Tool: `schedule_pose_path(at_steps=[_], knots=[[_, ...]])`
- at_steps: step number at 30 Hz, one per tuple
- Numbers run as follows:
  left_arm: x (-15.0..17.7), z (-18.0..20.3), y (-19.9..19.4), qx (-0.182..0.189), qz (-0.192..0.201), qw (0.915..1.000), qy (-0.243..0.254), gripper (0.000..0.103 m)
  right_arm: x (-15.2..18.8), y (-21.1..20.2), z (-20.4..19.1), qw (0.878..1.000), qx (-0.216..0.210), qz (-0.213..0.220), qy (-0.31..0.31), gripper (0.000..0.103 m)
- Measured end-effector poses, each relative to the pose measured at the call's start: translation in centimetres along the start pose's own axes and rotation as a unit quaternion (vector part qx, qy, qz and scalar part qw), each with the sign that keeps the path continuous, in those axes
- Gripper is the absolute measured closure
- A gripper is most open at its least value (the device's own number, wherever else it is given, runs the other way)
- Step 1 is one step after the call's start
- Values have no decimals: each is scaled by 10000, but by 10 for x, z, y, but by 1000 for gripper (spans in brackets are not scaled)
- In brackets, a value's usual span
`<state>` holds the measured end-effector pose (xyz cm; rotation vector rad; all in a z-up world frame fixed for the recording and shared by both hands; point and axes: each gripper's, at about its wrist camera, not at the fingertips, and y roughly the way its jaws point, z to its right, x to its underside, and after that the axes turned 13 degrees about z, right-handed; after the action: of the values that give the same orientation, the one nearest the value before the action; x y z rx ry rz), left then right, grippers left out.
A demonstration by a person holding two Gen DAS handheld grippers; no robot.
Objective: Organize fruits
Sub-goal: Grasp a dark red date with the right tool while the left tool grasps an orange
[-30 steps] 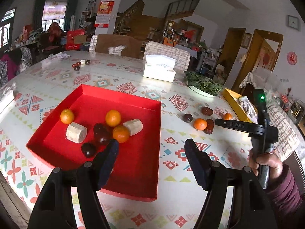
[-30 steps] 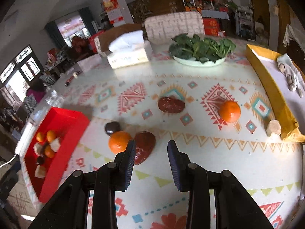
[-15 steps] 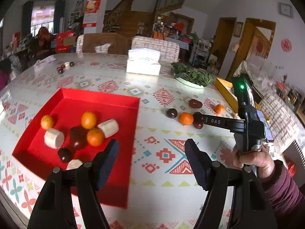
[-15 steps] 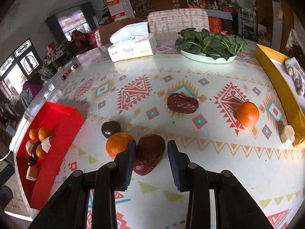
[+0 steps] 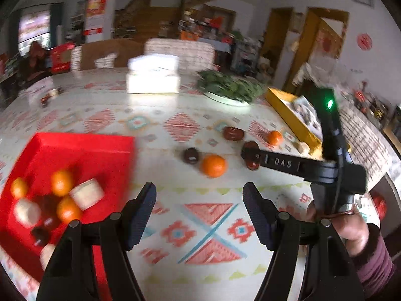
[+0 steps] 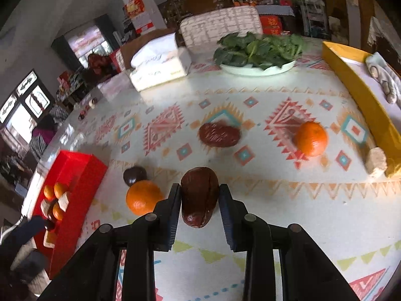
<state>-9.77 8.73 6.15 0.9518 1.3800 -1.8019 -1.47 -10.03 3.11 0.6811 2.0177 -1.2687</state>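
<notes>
My right gripper [image 6: 199, 188] has its jaws closing on a large dark brown date [image 6: 199, 200], and both pads touch its sides. Just left of it lie an orange [image 6: 144, 197] and a small dark fruit [image 6: 134, 175]. Farther off are a second date [image 6: 219, 135], another orange [image 6: 310, 138] and a pale chunk [image 6: 376, 161]. The red tray [image 5: 82, 140] at the left holds oranges, pale chunks and dark fruits. My left gripper [image 5: 199, 193] hangs open over bare tablecloth with nothing between its fingers. In the left wrist view, the right gripper [image 5: 250, 154] reaches in from the right.
A yellow tray [image 6: 361, 87] runs along the table's right side. A white plate [image 6: 258, 69] of leafy greens and a tissue box [image 6: 160, 65] stand at the back. A hand [image 5: 345, 223] in a purple sleeve holds the right gripper. Chairs stand behind the table.
The left gripper has swung right, so the red tray has slid to the view's left edge. The right gripper has moved forward around the brown date and its fingers have closed on it.
</notes>
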Motion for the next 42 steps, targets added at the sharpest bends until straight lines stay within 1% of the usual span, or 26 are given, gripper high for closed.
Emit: schedule_pose_path(at_steps=[3,6,11,13,15,17,21,23,26,28,31,33,36,39,40,42], knots=[[-2,13,32,50,-152,9997,188,32,-6,-9,11,9997,-16,139,206,70],[-5,20,60,-83,-251,9992,314,32,-9,-14,23,9990,-25,196,404,70],[-7,26,85,-186,-393,9978,495,33,-13,-15,29,9983,-26,248,522,70],[-6,29,93,-266,-442,9969,599,41,-14,-15,28,9983,-69,250,512,70],[-3,29,100,-325,-535,9962,610,61,-14,-15,25,9985,-93,253,478,70],[-1,28,104,-456,-565,9952,654,66,-14,-15,24,9986,-103,250,448,70],[-3,23,100,-407,-506,9965,521,67,-13,-15,21,9988,-122,250,393,70],[-5,21,92,-393,-402,9974,455,67,-12,-15,20,9989,-130,253,370,70],[-11,15,69,-314,-181,9989,299,67,-12,-15,20,9989,-182,262,352,70],[-15,6,43,-251,11,9996,126,67,-12,-15,20,9986,-264,267,379,70],[-19,-13,4,-261,252,9993,-104,67,-11,-16,18,9977,-440,288,437,70],[-22,-28,-23,-366,427,9982,-187,67,-10,-17,17,9971,-525,323,447,70],[-27,-59,-66,-648,709,9949,-295,67,-8,-18,11,9966,-642,337,387,70],[-32,-87,-94,-915,879,9911,-415,67,-7,-20,0,9966,-693,378,241,70],[-34,-97,-103,-1017,936,9894,-433,67,-7,-20,-6,9970,-651,379,170,70],[-38,-115,-117,-1226,1014,9863,-426,67,-7,-24,-21,9973,-598,419,-101,70]])
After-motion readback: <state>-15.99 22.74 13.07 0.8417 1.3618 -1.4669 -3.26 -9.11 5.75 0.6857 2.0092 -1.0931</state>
